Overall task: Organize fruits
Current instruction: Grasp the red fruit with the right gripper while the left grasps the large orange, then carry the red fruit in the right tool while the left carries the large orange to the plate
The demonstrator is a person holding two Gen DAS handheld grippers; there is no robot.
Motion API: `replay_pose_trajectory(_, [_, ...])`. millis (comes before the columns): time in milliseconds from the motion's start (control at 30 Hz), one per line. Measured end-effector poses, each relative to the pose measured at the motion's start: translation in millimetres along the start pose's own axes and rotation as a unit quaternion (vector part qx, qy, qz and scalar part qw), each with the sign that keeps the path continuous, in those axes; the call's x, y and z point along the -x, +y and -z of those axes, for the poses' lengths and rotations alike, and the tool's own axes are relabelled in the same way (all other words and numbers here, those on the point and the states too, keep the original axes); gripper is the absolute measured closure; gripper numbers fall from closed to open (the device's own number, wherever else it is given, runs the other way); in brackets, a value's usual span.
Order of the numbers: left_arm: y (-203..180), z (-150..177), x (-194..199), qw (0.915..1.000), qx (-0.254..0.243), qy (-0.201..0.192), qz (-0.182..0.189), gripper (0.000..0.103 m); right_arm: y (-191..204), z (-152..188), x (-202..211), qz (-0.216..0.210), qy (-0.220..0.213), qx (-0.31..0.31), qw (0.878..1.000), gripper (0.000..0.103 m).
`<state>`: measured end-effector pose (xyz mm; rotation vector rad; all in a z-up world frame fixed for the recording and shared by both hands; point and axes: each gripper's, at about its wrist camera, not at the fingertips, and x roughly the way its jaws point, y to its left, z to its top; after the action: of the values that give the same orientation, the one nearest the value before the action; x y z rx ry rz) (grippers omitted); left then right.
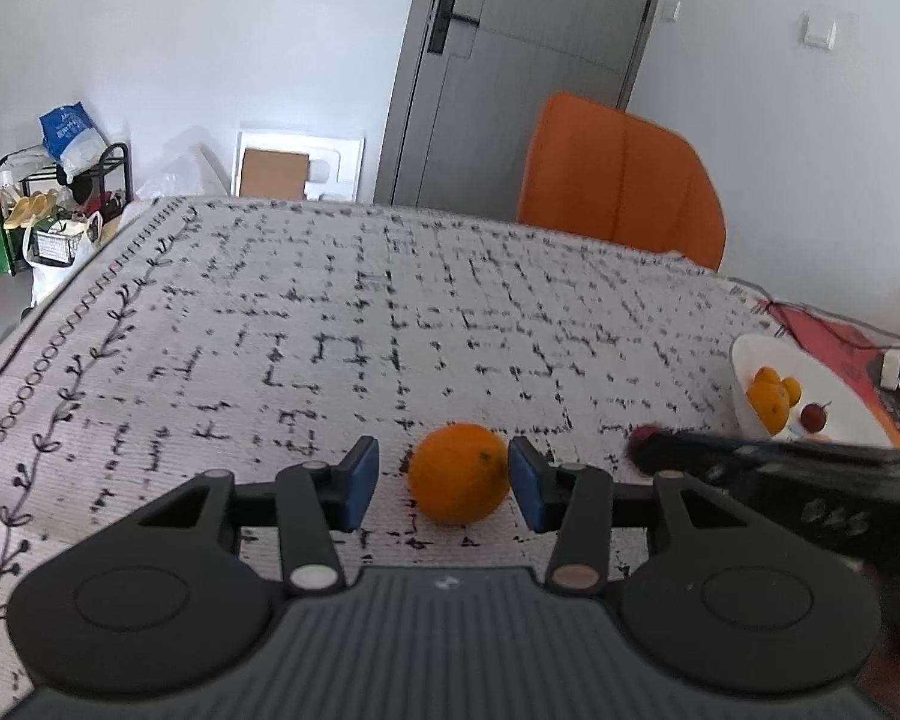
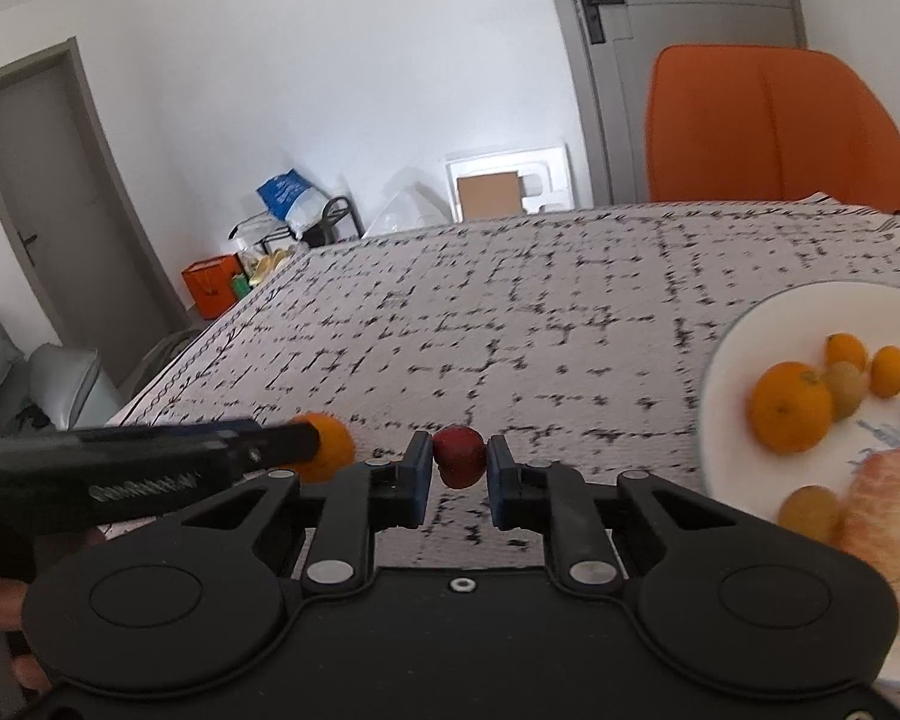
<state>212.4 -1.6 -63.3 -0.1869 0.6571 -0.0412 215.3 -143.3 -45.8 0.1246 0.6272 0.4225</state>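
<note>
An orange point(image 1: 459, 474) lies on the patterned tablecloth point(image 1: 330, 312) between the blue pads of my left gripper point(image 1: 443, 471). The right pad touches the orange; a gap remains at the left pad, so the gripper is open around it. My right gripper point(image 2: 459, 468) is shut on a small dark red fruit point(image 2: 460, 456), held just above the cloth. In the left wrist view, that fruit point(image 1: 642, 438) shows at the tip of the right gripper, just right of the orange. The right wrist view shows the orange point(image 2: 327, 447) partly behind the left gripper's fingers point(image 2: 270, 441).
A white plate point(image 2: 750, 324) at the right holds a large orange point(image 2: 789, 414), several small yellow and orange fruits and a red one. The same plate point(image 1: 744, 354) sits near the table's right edge. An orange chair point(image 1: 618, 180) stands behind the table.
</note>
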Motion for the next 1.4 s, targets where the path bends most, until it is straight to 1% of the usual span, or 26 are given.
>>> replay_pose_trajectory(67, [-4,1,-3,1.0,-0.004,0.0,-0.001,0.059,-5,-1,6,0.005,-0.006,-0.004,1.0,0.085])
replay_pose_trajectory(100, [-6,1,-4,1.0,-0.007,0.0,0.001,0.066,-8,-2,8,0.007,-0.009,-0.006,1.0,0.085])
replay_pose_trajectory(133, [-10,0,-5,0.9999,-0.011,0.002,0.001,0.066,-10,-3,10,0.009,-0.012,-0.008,1.0,0.085])
replay_pose_trajectory(200, [-16,-1,-5,0.9998,-0.02,0.0,-0.01,0.067,-16,-3,14,0.013,-0.016,-0.012,1.0,0.085])
replay_pose_trajectory(300, [-21,-2,-5,0.9999,-0.012,0.002,0.0,0.068,-21,-2,19,0.016,-0.02,-0.017,1.0,0.085])
replay_pose_trajectory(733, [-57,-8,4,0.9991,-0.029,-0.021,0.023,0.068,-44,-2,43,0.029,-0.046,-0.037,0.998,0.085])
replay_pose_trajectory(1067, [-89,-13,9,0.9973,-0.048,-0.036,0.043,0.068,-73,1,64,0.05,-0.065,-0.061,0.995,0.085])
replay_pose_trajectory(1400, [-125,-13,7,0.9942,-0.074,-0.038,0.067,0.068,-100,9,83,0.067,-0.079,-0.087,0.991,0.085])
